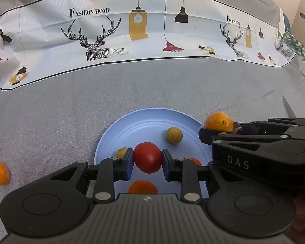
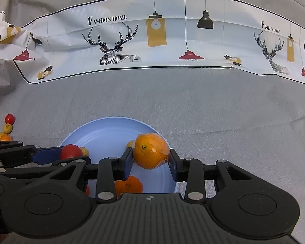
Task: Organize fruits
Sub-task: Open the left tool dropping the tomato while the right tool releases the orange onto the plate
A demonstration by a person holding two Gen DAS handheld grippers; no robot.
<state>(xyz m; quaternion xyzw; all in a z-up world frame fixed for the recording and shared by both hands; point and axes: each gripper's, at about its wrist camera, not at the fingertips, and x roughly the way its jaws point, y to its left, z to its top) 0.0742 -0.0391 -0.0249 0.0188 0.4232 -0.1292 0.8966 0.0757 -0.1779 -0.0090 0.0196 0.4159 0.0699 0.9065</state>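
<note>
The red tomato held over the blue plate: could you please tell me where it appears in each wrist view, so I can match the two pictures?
Left wrist view: the red tomato sits low at centre, clamped in the left gripper.
Right wrist view: the red tomato appears lower left, partly hidden behind that gripper's arm.
Shared landmark: the blue plate beneath it.

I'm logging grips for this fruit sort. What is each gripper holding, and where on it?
Left gripper clamps a red tomato across its sides; right gripper clamps an orange across its sides.
</note>
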